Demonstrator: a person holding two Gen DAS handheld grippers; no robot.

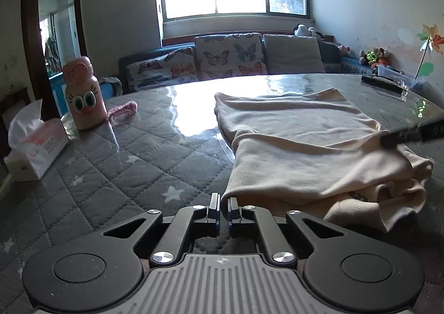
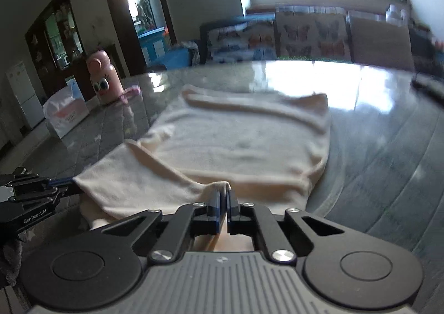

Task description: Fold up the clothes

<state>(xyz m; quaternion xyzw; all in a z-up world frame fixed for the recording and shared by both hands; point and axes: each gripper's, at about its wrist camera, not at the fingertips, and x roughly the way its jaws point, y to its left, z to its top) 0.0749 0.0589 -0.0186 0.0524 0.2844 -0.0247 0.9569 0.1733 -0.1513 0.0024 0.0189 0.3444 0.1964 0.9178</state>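
My right fingers (image 2: 224, 194) pinch the cream garment's (image 2: 241, 142) near edge; left fingers (image 1: 223, 204) closed, empty; garment partly folded.

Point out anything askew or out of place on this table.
The cream garment is bunched and rumpled at its near right end rather than flat. The pink bottle and tissue pack look orderly.

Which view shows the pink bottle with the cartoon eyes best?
The left wrist view: the pink bottle is large and sharp there, lid, eyes and strap all readable. In the right wrist view the bottle is smaller, farther off and slightly blurred, though its eyes still show.
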